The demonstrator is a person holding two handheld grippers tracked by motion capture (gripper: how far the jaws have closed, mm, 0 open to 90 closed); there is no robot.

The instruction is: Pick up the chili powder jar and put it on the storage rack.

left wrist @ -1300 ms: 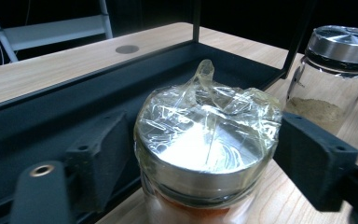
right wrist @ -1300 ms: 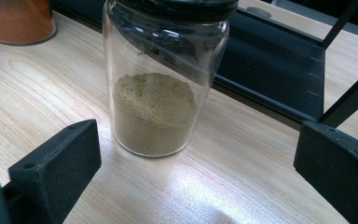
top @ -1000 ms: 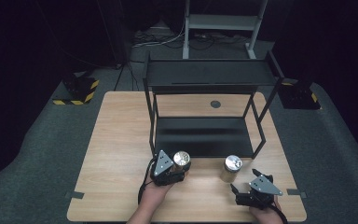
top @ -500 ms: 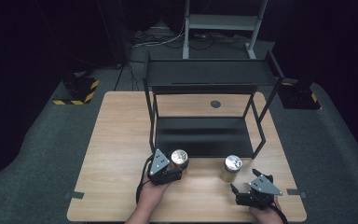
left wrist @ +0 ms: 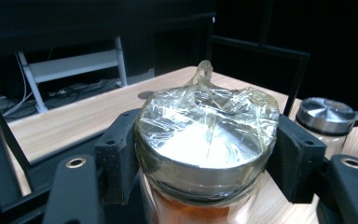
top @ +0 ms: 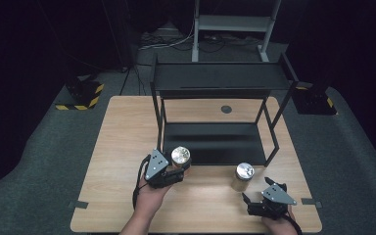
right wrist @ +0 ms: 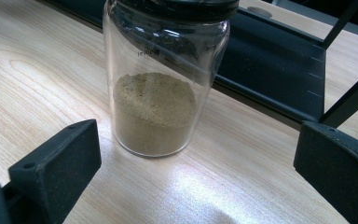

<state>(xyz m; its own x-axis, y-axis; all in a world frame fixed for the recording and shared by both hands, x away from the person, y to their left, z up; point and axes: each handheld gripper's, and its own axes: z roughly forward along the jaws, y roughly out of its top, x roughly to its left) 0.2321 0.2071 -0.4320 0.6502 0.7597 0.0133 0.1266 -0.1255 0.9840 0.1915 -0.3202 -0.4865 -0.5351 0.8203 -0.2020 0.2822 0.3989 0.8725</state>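
- Right tongs (top: pixel 254 198): nearest the person at the near right of the light wooden worktop (top: pixel 122 147), held in the right hand (top: pixel 280 226); the jaws stand wide apart and grip nothing.
- In the right gripper view the right tongs (right wrist: pixel 196 163) face a clear glass jar with tan powder (right wrist: pixel 161 88), which stands upright on the worktop (right wrist: pixel 37 60) just ahead of the jaws, untouched by either one.
- In the high view this jar (top: pixel 243 176) shows a round silver lid and stands just in front of the rack's near right corner.
- Left tongs (top: pixel 178 169): near the left front of the rack, held in the left hand (top: pixel 152 196); the jaws are closed on a second jar (top: pixel 180 157).
- In the left gripper view the left tongs (left wrist: pixel 205 158) clamp a glass jar with orange contents and a silver lid wrapped in clear film (left wrist: pixel 207 140), one black pad pressing each side just under the lid; whether its base touches the worktop cannot be told.
- The tan-powder jar (left wrist: pixel 324 121) appears beyond, at the right of that view.
- Black metal two-tier rack (top: pixel 220 81): stands on the middle of the worktop, behind both jars; its lower shelf (top: pixel 215 142) lies dark and flat just past them.
- Round dark disc (top: pixel 226 109): set in the worktop behind the rack.
- Grey metal frame (top: pixel 235 24): on the floor beyond the far edge.
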